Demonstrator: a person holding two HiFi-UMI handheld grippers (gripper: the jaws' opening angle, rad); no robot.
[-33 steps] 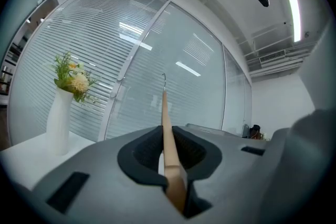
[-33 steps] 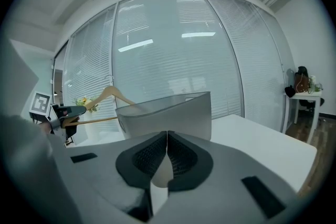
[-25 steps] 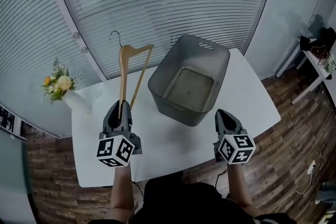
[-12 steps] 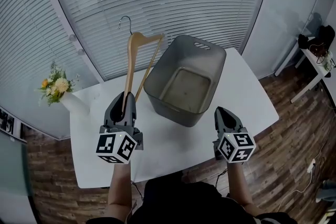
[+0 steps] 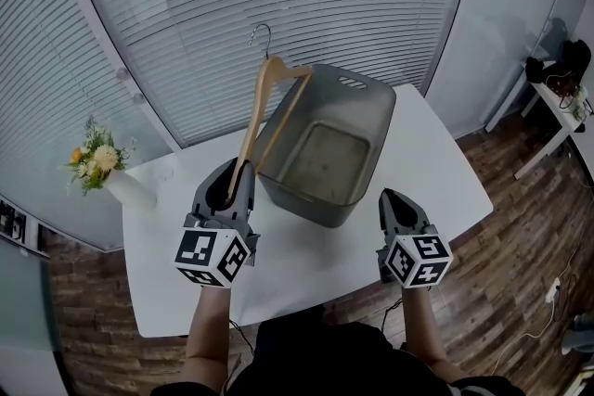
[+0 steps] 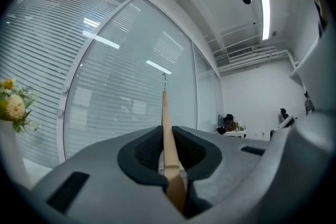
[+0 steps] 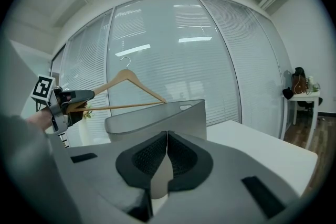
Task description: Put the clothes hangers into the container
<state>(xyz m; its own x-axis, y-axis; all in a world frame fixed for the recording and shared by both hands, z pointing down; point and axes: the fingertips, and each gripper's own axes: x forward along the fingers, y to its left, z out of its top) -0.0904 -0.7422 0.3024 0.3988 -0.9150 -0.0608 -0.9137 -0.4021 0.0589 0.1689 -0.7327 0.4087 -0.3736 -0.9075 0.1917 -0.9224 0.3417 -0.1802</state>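
A wooden clothes hanger (image 5: 264, 111) with a metal hook (image 5: 261, 36) is held in the air by one end. My left gripper (image 5: 231, 187) is shut on that end, and the hanger leans up and to the right over the near-left rim of the grey container (image 5: 361, 114). In the left gripper view the hanger (image 6: 168, 139) runs edge-on between the pads. The right gripper view shows the hanger (image 7: 126, 86) above the container (image 7: 157, 120). My right gripper (image 5: 393, 205) hovers at the container's near right, shut, nothing in it. The container looks empty.
The container stands on a white table (image 5: 436, 172). A white vase of flowers (image 5: 97, 164) is at the table's far left corner. Glass walls with blinds lie behind; wooden floor and a small side table (image 5: 560, 97) are to the right.
My left gripper has carried the hanger to the right and upward; its top now hangs over the container's left rim. The right gripper has stayed in place.
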